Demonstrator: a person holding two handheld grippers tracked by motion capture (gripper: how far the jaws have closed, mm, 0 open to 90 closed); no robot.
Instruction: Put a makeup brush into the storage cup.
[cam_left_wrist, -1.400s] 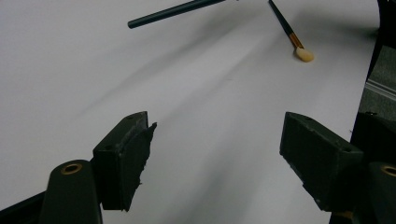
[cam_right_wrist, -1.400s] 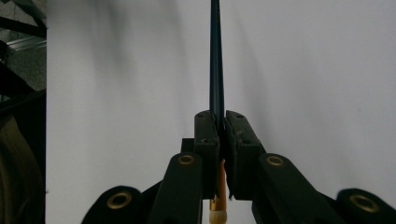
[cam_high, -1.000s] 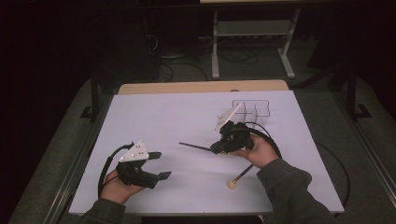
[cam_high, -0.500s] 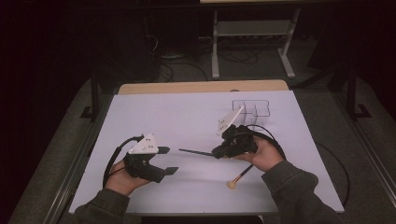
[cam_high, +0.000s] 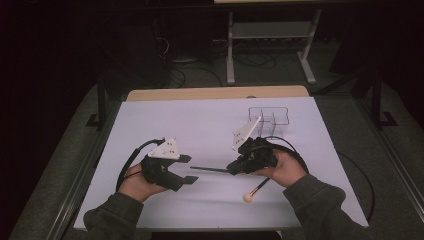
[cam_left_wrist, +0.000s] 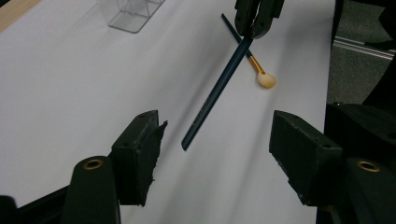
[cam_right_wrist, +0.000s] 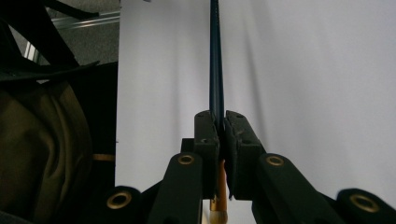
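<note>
The dark blue brush (cam_high: 227, 172) is pinched in my right tongs (cam_high: 233, 169), jaws closed tight on its handle near the gold ferrule, its pale tuft (cam_high: 247, 198) low toward the white worktop (cam_high: 200, 120). My left tongs (cam_high: 189, 169) gape wide, empty. They have moved up and in since a moment ago; the handle tip (cam_left_wrist: 186, 143) now points between their jaws.

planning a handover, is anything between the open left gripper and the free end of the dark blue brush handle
Nothing visible is. The left gripper is open and faces the dark blue brush handle; between them is bare white table cover. The right gripper clamps the handle's other end.
</note>
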